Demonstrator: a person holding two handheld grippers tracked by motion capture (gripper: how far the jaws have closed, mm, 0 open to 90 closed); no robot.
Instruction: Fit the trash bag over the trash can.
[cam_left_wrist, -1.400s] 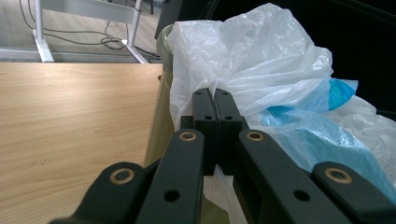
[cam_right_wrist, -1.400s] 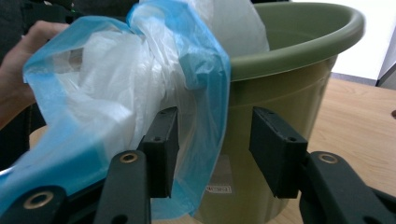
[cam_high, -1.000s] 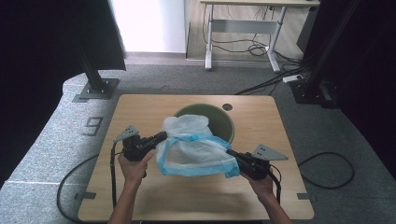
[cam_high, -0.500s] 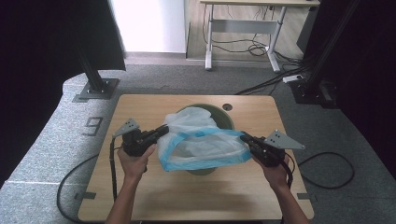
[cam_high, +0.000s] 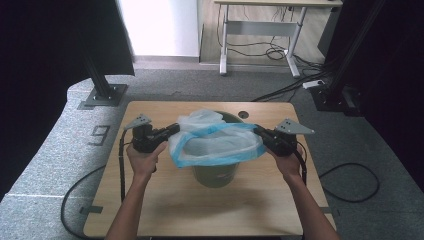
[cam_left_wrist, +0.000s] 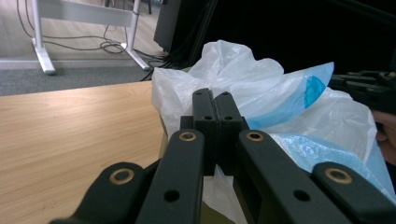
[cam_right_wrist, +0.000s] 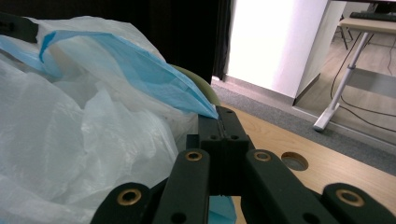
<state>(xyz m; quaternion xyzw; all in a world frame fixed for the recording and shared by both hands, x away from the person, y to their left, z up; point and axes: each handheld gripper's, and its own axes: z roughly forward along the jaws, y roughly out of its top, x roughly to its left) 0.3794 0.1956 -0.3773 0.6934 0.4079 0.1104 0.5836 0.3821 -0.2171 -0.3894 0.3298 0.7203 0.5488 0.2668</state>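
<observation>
A thin white plastic bag with a blue rim is stretched wide open over a dark green bin in the middle of the wooden table. My left gripper is shut on the bag's left edge; its closed jaws pinch white film in the left gripper view. My right gripper is shut on the bag's right edge, where the blue rim runs into its closed jaws. The bin's olive rim peeks out behind the bag. The bag hides most of the bin's opening.
A round hole is cut in the table's far side behind the bin. Black stand bases and cables lie on the grey floor around the table. A white desk frame stands farther back.
Both grippers have drawn apart and moved forward, pulling the bag's mouth wider. The bag has gone from lying in front of the bin to spanning over its top.
</observation>
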